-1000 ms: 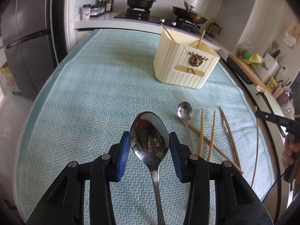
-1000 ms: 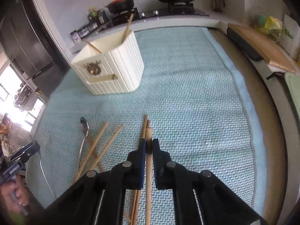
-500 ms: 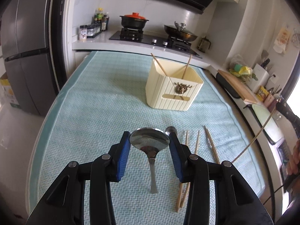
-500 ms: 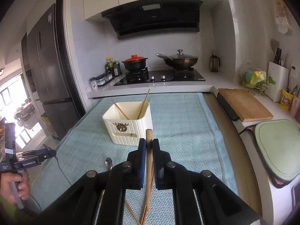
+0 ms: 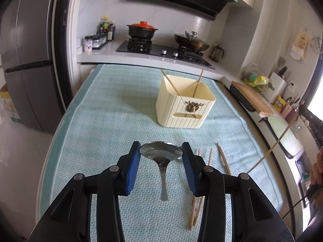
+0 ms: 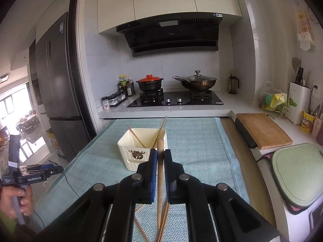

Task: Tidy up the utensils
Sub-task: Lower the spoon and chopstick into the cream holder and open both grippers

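Clamping a spoon (image 5: 161, 153) by its bowl, the left gripper (image 5: 161, 157) hovers at six o'clock from the holder (image 5: 184, 109); the right gripper (image 6: 160, 157) pinches a chopstick (image 6: 160, 183) (slippery bowl could twist free).

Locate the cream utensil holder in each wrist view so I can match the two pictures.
Left wrist view: the cream utensil holder stands right of center on the teal mat, beyond the left claw and its spoon.
Right wrist view: it stands at center, just behind the right claw and its chopstick.
Shared landmark: the red-lidded pot on the stove.
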Tool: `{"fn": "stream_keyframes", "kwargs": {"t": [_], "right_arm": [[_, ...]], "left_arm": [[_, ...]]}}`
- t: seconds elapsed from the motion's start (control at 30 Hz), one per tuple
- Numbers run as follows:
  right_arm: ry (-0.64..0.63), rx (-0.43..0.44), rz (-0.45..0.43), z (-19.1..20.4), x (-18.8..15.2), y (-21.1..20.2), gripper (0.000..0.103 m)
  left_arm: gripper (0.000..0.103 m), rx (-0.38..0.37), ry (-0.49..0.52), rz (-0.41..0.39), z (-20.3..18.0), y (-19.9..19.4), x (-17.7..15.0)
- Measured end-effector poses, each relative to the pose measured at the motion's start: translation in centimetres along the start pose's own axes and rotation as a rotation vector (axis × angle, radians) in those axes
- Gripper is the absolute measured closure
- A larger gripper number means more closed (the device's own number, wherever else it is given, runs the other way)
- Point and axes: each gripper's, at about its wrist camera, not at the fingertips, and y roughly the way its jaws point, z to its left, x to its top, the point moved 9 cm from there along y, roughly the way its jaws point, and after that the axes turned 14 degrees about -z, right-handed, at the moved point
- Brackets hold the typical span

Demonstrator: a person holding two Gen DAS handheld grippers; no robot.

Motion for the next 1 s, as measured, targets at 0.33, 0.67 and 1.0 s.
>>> {"fn": "stream_keyframes", "kwargs": {"t": [0.33,0.67,1.0], "right_arm": [[-0.022,0.015,-0.053,0.7,4.6,2.0,0.096],[-0.075,0.062,-0.155,4.6,12.3,9.1,0.096],[-0.024,0.121,-0.134,6.3,11.5,18.5,0.096]], "left_arm": [[0.061,-0.057,-0.032,-0.054,0.3,0.0,8.4],[0.061,-0.102,0.026,-0.229,-3.6,1.9,20.7],[0.061,-0.108,0.05,-0.164,-5.4,11.6,21.4]]}}
